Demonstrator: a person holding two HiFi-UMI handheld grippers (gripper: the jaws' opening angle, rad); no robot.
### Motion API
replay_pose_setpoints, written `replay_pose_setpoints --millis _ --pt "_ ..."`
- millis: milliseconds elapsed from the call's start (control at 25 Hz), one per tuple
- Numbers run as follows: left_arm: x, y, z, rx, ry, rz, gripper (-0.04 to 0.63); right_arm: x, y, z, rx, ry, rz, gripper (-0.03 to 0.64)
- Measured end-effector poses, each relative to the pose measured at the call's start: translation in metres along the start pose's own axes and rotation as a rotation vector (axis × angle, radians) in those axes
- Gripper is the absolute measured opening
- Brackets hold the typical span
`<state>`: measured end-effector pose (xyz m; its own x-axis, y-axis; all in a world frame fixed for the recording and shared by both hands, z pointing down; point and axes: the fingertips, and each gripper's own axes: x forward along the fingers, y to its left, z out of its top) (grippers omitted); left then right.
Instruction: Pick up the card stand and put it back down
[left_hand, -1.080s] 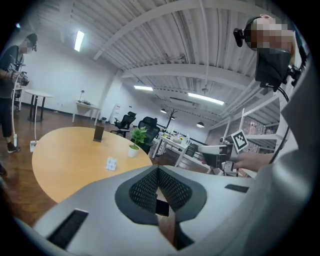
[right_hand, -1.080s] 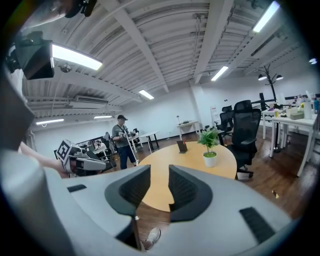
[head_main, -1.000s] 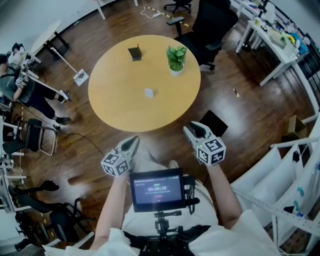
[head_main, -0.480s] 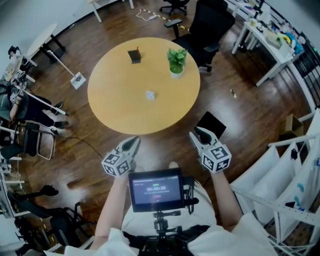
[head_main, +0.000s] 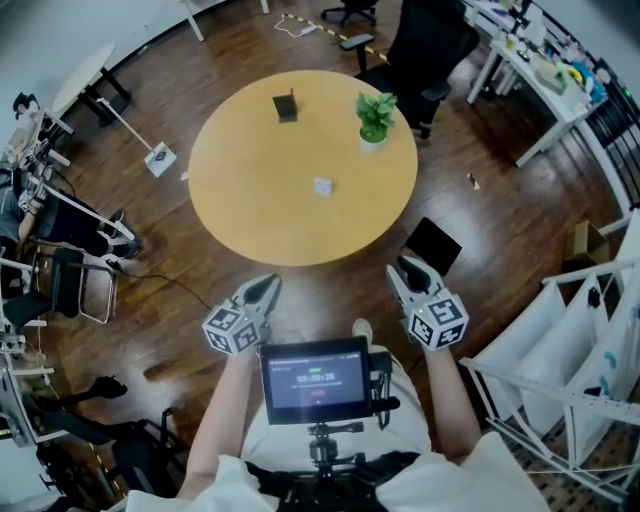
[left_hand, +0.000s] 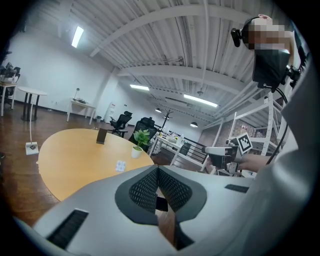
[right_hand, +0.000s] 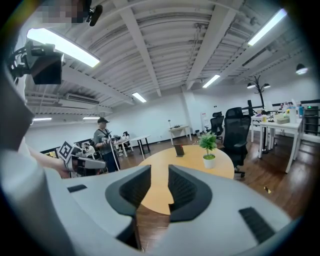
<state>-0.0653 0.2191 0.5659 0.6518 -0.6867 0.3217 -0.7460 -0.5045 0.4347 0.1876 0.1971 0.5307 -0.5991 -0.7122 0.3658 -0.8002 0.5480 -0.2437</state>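
Note:
A round wooden table (head_main: 260, 200) stands ahead of me. Near its middle sits a small white card stand (head_main: 323, 186), also seen in the left gripper view (left_hand: 120, 166). A black upright stand (head_main: 286, 106) is at the far side (right_hand: 178, 149). Both grippers hang over the floor, short of the table's near edge and well away from the card stand. My left gripper (head_main: 268, 283) (left_hand: 158, 172) has its pads together, with nothing held. My right gripper (head_main: 405, 262) (right_hand: 159, 185) stands open with a clear gap and nothing in it.
A potted plant (head_main: 374, 118) stands at the table's far right. A black office chair (head_main: 420, 50) is behind it. A black flat panel (head_main: 432, 246) lies on the floor by my right gripper. White desks (head_main: 540, 70) and racks (head_main: 560, 400) are to the right; a person (right_hand: 103, 140) stands at the left.
The table has slid to the right in the head view. My right gripper has drifted a little right and down. The left gripper has hardly moved.

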Motion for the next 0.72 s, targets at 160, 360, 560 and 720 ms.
replay_pose_setpoints --millis 160,360,560,720 --pt "-0.014 0.015 -0.001 0.000 0.008 -0.018 0.000 0.007 0.017 -0.003 0.007 0.000 -0.015 0.121" --pt "-0.017 0.026 -0.004 -0.017 0.016 -0.035 0.000 0.010 0.024 -0.015 0.005 0.000 -0.036 0.121" --pt "-0.016 0.030 -0.015 -0.034 0.029 -0.048 0.000 0.007 0.025 -0.023 -0.005 0.013 -0.066 0.121" --pt "-0.009 0.035 -0.020 -0.036 0.042 -0.046 0.000 0.009 0.020 -0.027 -0.008 0.022 -0.081 0.121"
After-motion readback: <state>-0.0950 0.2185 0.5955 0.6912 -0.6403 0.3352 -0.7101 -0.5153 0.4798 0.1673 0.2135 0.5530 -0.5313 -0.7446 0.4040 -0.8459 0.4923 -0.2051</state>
